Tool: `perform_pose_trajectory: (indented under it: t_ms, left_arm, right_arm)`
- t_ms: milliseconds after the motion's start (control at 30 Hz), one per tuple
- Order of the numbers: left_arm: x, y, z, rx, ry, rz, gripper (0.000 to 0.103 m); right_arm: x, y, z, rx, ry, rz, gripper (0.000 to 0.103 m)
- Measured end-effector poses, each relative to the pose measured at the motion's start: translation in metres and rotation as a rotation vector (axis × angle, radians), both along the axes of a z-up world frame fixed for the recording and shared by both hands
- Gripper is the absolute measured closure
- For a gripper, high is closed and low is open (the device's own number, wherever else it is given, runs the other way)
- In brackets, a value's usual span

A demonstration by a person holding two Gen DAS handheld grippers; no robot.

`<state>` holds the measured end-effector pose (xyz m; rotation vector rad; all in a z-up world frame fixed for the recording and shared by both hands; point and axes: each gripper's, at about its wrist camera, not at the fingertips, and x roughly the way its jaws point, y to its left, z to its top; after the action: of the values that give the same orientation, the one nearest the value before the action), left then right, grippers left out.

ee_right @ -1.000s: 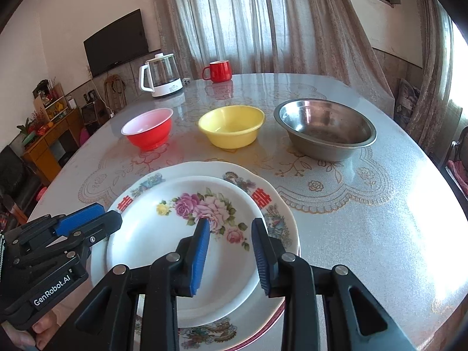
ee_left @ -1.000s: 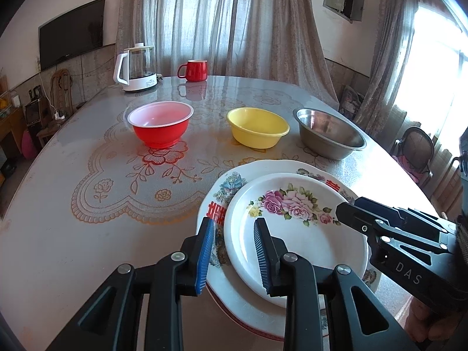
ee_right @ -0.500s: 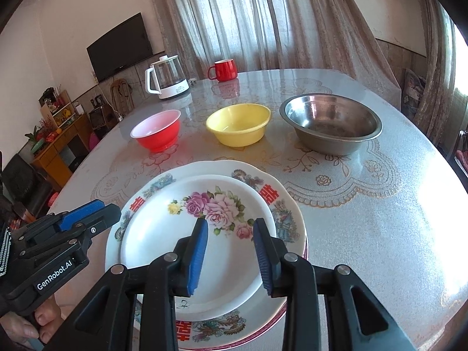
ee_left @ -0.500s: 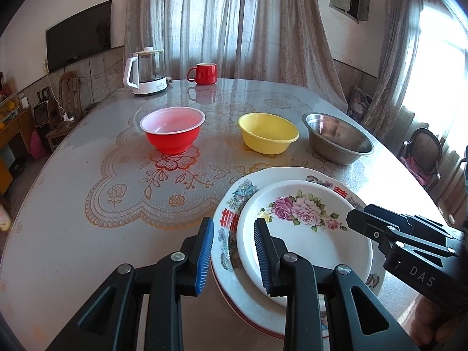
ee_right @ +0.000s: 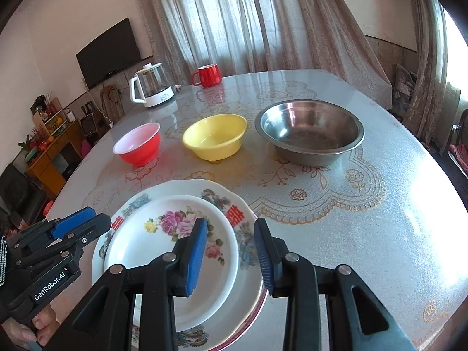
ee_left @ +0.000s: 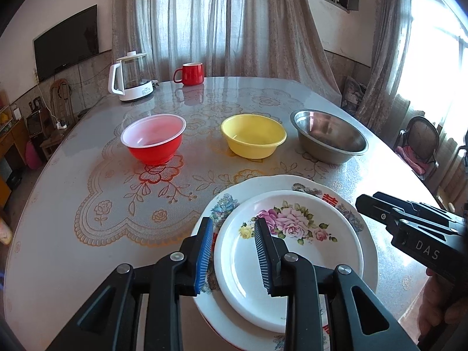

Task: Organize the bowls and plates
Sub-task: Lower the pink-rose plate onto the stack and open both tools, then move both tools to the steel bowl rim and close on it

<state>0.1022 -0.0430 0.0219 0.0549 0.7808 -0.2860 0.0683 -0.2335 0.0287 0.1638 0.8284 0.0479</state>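
White flowered plate [ee_left: 295,251] lies on a bigger plate [ee_left: 348,213] at the near counter [ee_left: 58,234] edge. Both left tongs [ee_left: 232,251] and right tongs [ee_right: 231,251] hover above, parted, grasping nothing. Behind stand red bowl [ee_left: 153,139], yellow bowl [ee_left: 253,136], steel bowl [ee_left: 329,136].

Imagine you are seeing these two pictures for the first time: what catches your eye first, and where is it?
Nearest the cameras, a small rose-painted plate sits stacked on a larger patterned plate, with the open left gripper and right gripper hovering over them. Behind runs a row of three bowls: red bowl, yellow bowl, steel bowl. At the table's far edge stand a red mug and a glass kettle.
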Motion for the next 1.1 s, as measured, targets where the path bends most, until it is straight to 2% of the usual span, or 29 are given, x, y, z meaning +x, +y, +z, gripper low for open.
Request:
perform_pose_trajectory:
  t_ms: [300,533,633,800,1100]
  left_arm:
    - [0.019,-0.020,0.003,-0.004,0.030,-0.053,0.073]
    - [0.031,-0.020,-0.002,-0.081,0.102,-0.086,0.073]
    - [0.035,-0.025,0.001,-0.097,0.105,-0.109,0.073]
    - [0.046,-0.042,0.012,-0.112,0.088,-0.159,0.073]
    - [0.083,-0.087,0.009,-0.146,0.140,-0.240,0.075]
  right_arm:
    - [0.008,-0.043,-0.011,0.073,0.049,-0.117,0.069]
    - [0.014,-0.056,-0.022,0.081,0.085,-0.158,0.068]
    - [0.018,-0.064,-0.023,0.086,0.089,-0.177,0.068]
    - [0.027,-0.079,-0.025,0.113,0.092,-0.213,0.068]
    - [0.043,-0.107,-0.021,0.145,0.076,-0.271,0.068]
